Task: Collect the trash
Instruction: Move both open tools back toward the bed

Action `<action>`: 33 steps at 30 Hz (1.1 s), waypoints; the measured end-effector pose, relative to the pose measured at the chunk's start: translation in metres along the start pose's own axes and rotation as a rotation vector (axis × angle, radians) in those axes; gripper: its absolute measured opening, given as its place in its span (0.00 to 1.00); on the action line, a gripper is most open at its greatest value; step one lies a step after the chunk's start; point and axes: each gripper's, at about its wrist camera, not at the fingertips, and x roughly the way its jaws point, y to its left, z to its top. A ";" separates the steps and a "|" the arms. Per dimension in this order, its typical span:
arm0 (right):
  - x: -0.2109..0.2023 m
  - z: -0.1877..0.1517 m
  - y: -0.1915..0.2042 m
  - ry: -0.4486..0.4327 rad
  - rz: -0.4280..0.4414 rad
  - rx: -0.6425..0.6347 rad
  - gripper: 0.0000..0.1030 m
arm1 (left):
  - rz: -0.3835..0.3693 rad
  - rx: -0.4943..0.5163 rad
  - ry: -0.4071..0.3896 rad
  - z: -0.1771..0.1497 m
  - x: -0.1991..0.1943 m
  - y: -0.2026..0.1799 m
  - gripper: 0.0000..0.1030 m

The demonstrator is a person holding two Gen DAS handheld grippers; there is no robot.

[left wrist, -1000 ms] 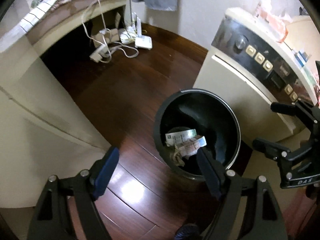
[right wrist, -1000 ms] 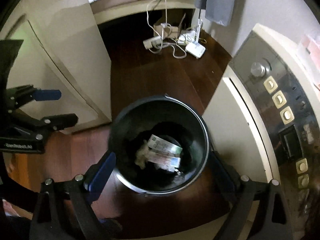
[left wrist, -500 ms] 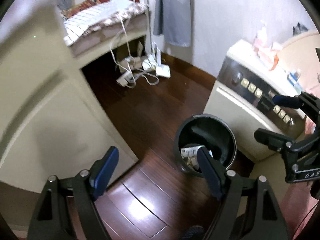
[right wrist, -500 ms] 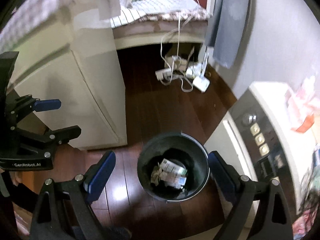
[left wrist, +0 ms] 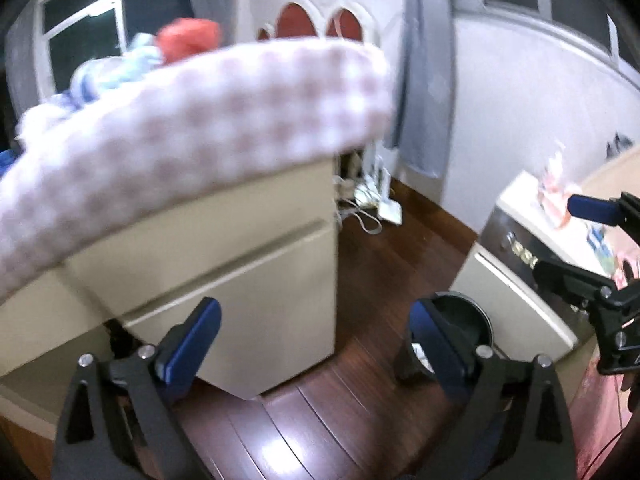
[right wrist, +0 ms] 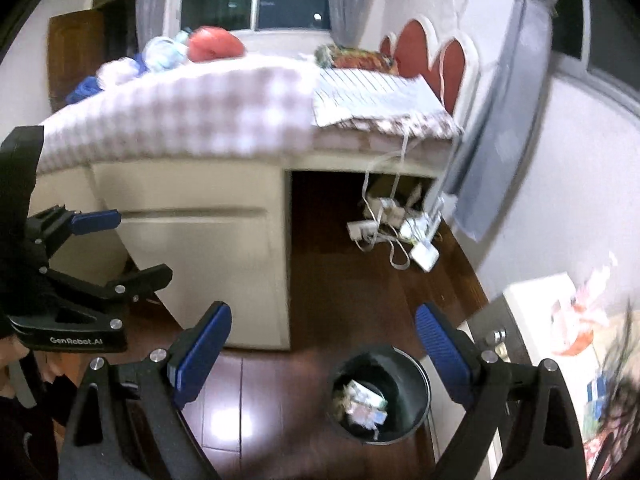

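Looking from the left wrist, the left hand-held gripper is opening with nothing between its pads, beside the black bin. From the right wrist, the right hand-held gripper stands apart, empty; crumpled trash lies inside the bin, so collecting looks done unless trash remains unseen.

In the left wrist view the checked pink-and-white bed cover is smeared by motion blur, its pattern barely readable. The round black plastic waste bin is half hidden behind the left claw's right blue-padded finger, so its contents cannot be made out there. In the right wrist view the crumpled paper trash inside the bin is too small to identify (wrappers, perhaps). Items on the white appliance top blur at the frame's edge.
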 end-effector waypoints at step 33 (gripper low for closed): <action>-0.029 0.176 0.120 -0.240 0.162 0.036 0.92 | 0.321 -0.283 -0.272 0.047 -0.116 0.218 0.94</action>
